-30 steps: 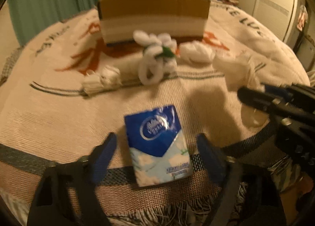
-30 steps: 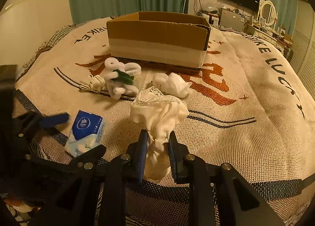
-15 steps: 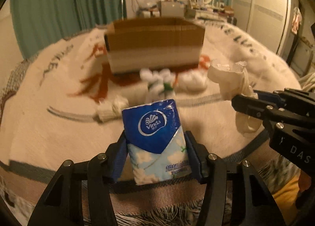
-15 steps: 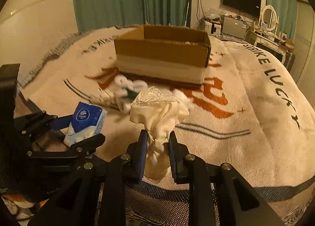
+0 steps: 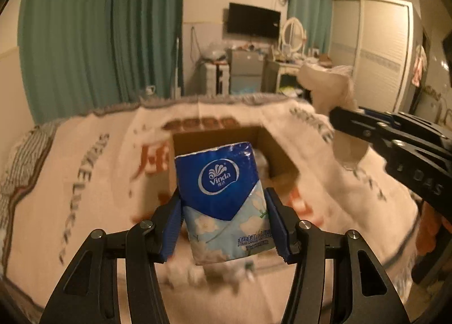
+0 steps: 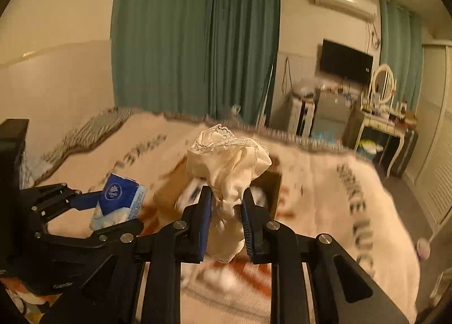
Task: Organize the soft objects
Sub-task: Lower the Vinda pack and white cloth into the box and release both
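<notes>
My left gripper [image 5: 223, 216] is shut on a blue and white Vinda tissue pack [image 5: 223, 197] and holds it in the air in front of the open cardboard box [image 5: 274, 151]. The pack also shows in the right wrist view [image 6: 118, 202]. My right gripper [image 6: 226, 208] is shut on a cream lace-edged cloth [image 6: 228, 165], held above the box [image 6: 271, 185]. The cloth shows at the right of the left wrist view [image 5: 327, 86]. Both grippers are raised well above the bed.
The box sits on a cream printed blanket [image 5: 84, 182] covering the bed. Blurred white soft items [image 6: 220, 276] lie on the blanket near the front. Green curtains [image 5: 99, 27], a dresser [image 6: 378, 126] and a wardrobe [image 5: 373, 50] stand beyond the bed.
My left gripper closed on the tissue pack and lifted it off the blanket. Both grippers rose and moved forward toward the box, each with its object.
</notes>
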Tool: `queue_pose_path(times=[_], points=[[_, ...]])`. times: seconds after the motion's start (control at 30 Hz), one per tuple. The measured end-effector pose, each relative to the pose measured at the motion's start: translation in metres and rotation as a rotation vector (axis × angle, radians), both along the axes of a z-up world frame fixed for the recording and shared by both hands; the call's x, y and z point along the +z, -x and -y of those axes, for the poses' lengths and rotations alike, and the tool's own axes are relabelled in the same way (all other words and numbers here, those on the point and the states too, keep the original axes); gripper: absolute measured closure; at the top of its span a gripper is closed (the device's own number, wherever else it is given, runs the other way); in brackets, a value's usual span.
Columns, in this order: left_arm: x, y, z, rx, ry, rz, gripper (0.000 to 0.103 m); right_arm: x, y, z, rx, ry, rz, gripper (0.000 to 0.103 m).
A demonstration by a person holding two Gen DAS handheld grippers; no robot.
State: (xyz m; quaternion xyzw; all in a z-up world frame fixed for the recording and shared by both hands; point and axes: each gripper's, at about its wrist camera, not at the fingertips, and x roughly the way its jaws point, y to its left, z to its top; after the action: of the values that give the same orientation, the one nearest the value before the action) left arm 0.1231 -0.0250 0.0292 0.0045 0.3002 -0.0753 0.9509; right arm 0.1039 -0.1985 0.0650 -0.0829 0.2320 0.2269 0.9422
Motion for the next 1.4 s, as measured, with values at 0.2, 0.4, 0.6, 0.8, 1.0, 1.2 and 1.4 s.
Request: queue_pose_path(times=[0.2,0.4,0.6,0.8,1.0,1.2,1.4], points=[[0.011,-0.073,0.003,0.018,-0.063,0.038,0.049,0.016,-0.067,-0.010,0.004,-0.022,0.002,0.083],[-0.023,-0.136,0.002,0.028,-0.085,-0.016,0.049,-0.020,-0.137,-0.023,0.015,-0.022,-0.099,0.083],[-0.068,-0.174,-0.001,0.026,-0.087,-0.120,0.049,-0.083,-0.188,-0.035,0.020,-0.002,-0.244,0.083],[-0.085,-0.182,0.001,0.047,-0.092,-0.163,0.046,-0.111,-0.200,-0.030,0.004,-0.008,-0.304,0.083],[-0.071,-0.167,0.003,0.075,-0.130,-0.097,0.023,-0.101,-0.196,-0.022,-0.018,-0.033,-0.295,0.064],[-0.014,-0.135,0.002,0.082,-0.145,0.000,0.019,-0.050,-0.166,-0.003,-0.044,-0.064,-0.224,0.045],[0.045,-0.077,-0.005,0.082,-0.156,0.126,0.018,0.017,-0.113,0.012,-0.069,-0.028,-0.109,0.034]])
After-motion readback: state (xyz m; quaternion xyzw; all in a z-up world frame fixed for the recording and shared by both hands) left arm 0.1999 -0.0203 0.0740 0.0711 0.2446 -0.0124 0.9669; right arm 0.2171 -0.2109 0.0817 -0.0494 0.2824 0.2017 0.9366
